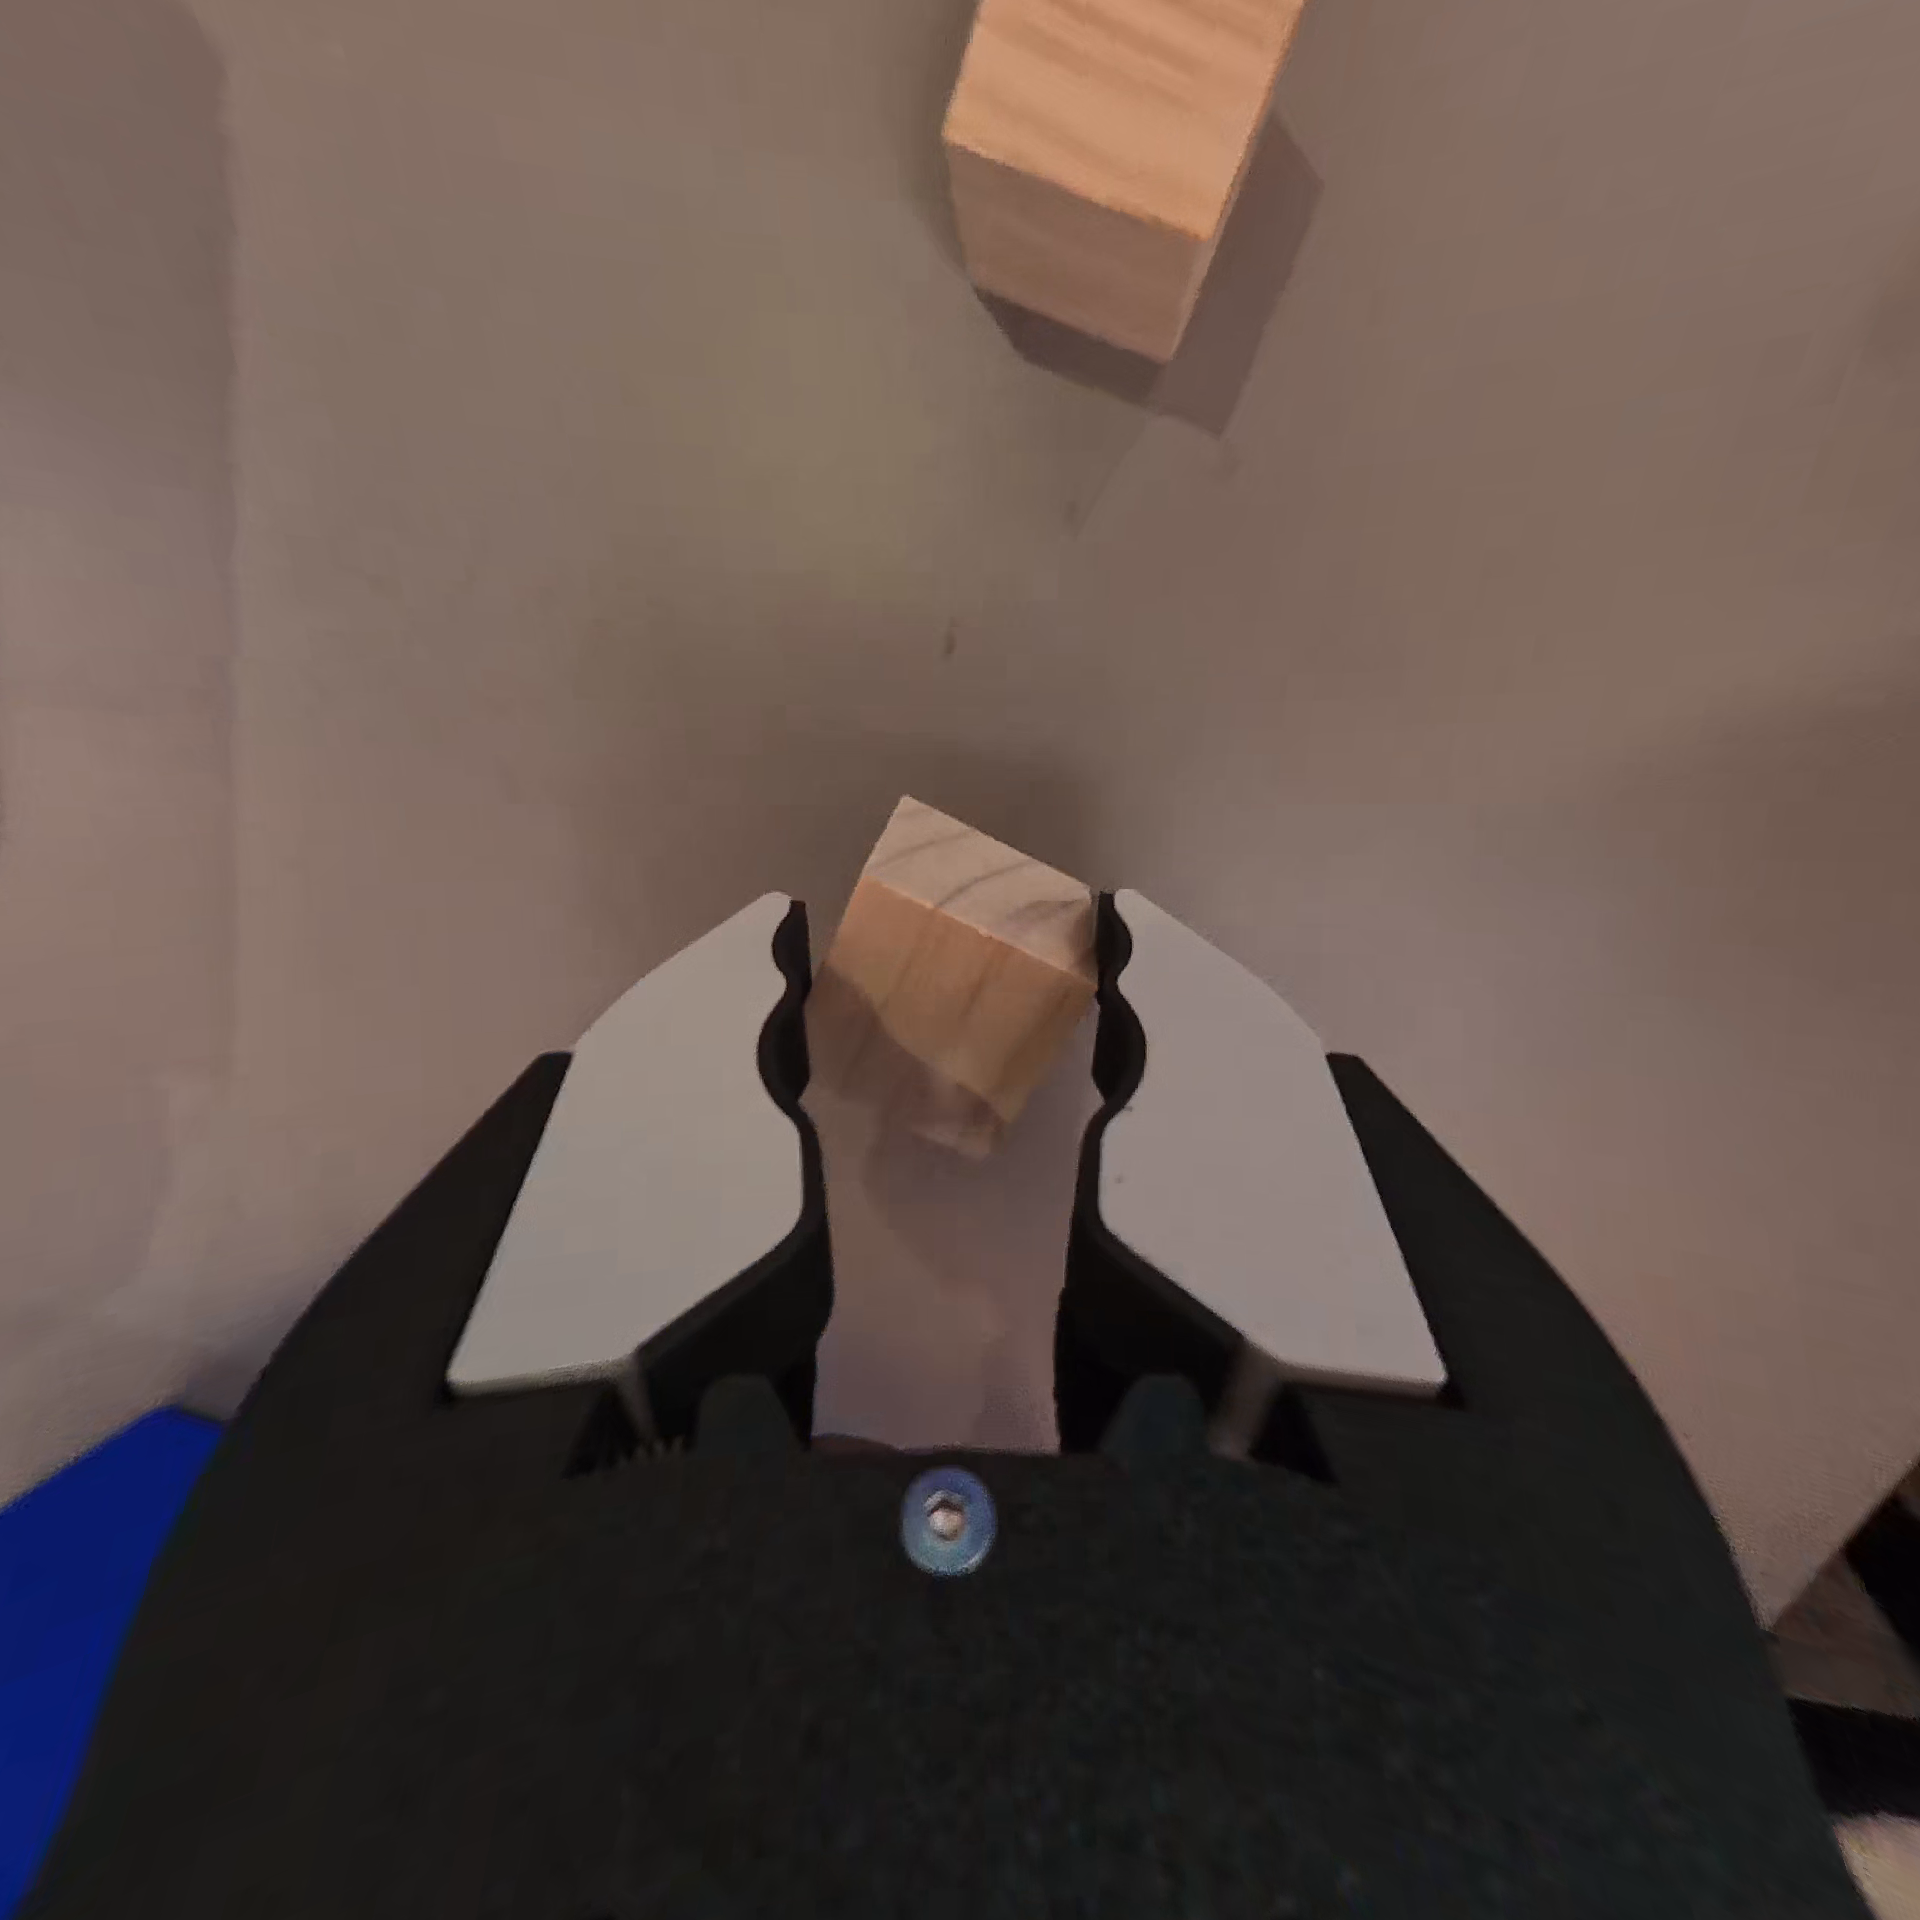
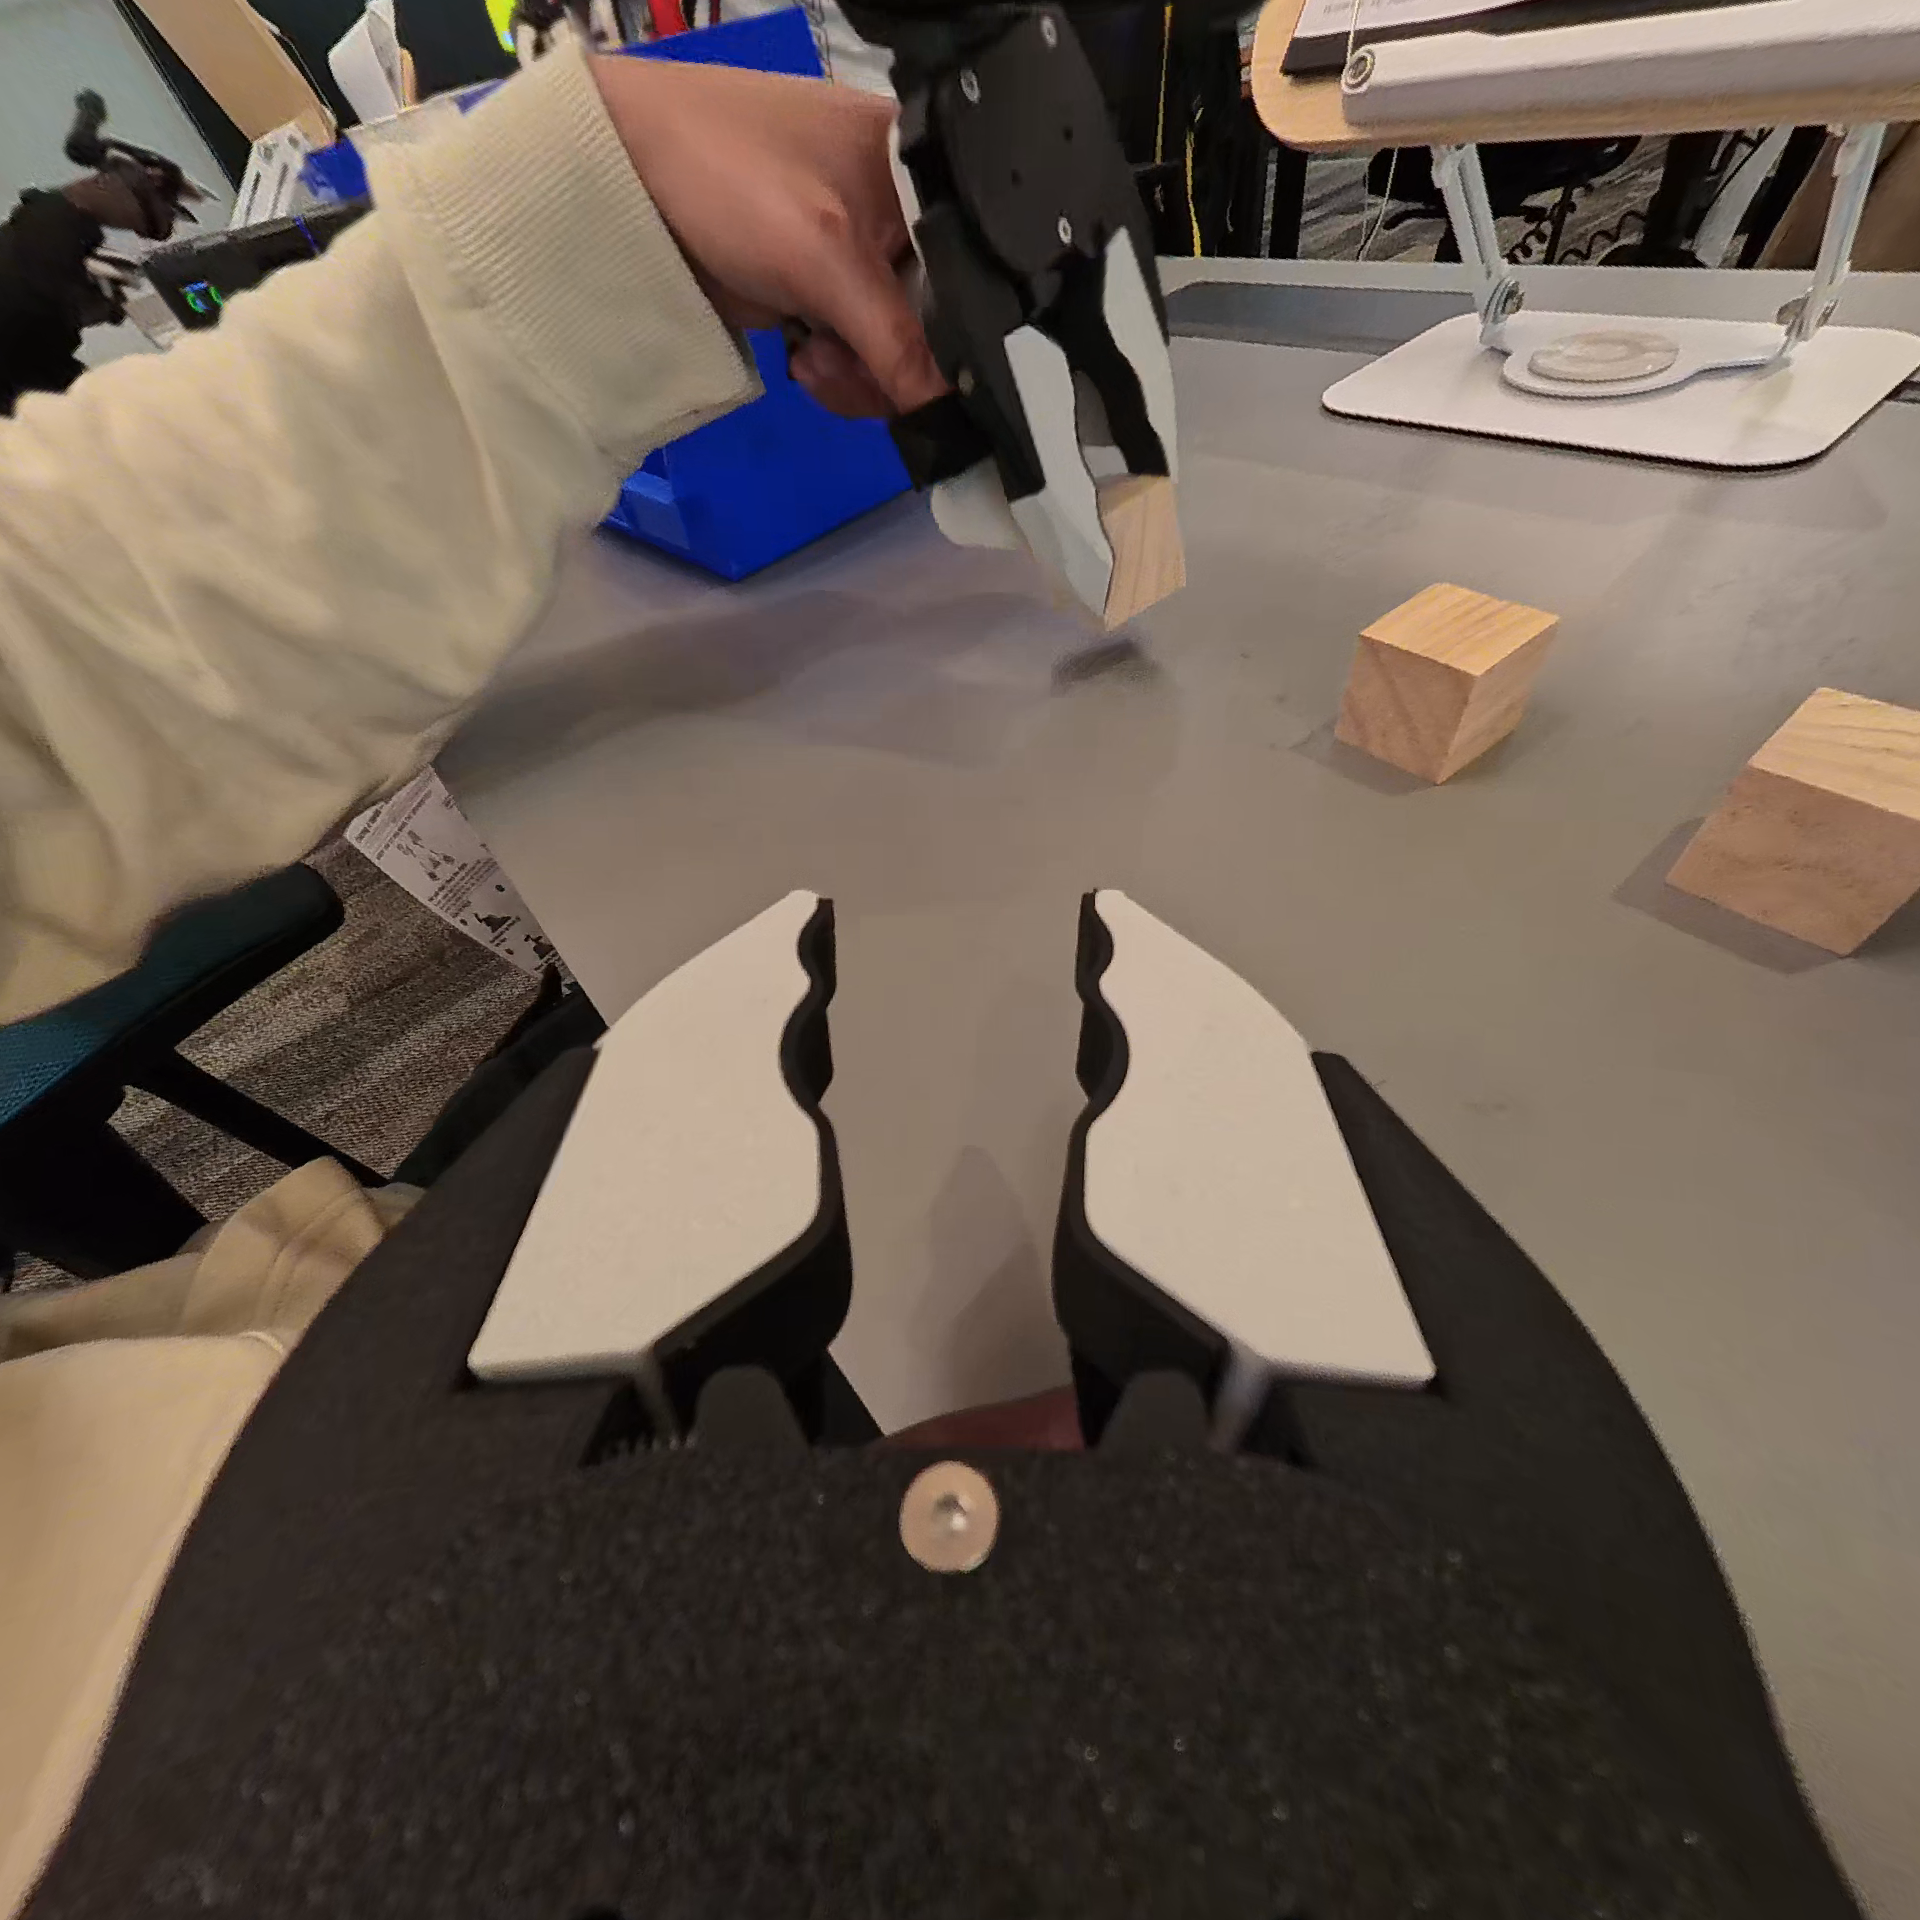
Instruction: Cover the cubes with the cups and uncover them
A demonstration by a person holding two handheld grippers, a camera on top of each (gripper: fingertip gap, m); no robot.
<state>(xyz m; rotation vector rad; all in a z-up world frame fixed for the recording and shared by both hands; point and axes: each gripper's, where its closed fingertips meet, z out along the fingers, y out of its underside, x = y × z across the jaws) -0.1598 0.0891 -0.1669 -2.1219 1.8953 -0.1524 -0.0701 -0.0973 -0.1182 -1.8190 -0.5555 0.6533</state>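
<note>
My left gripper [image 1: 951,914] is shut on a small wooden cube [image 1: 961,987] and holds it tilted, just above the grey table [image 1: 520,623]. In the right wrist view the left gripper [image 2: 1091,561] points down with that cube [image 2: 1143,545] between its fingers, a little above the table. A second wooden cube [image 1: 1112,166] sits on the table ahead of it; it also shows in the right wrist view [image 2: 1444,681]. A third cube [image 2: 1808,821] sits at the right edge. My right gripper [image 2: 956,914] is open and empty, low over the table. No cups are in view.
A blue bin [image 2: 758,468] stands behind the left gripper, and its corner shows in the left wrist view [image 1: 83,1558]. A white stand base [image 2: 1621,395] sits at the back right. A cream sleeve [image 2: 312,468] crosses the left. The table's left edge drops to a chair [image 2: 156,997].
</note>
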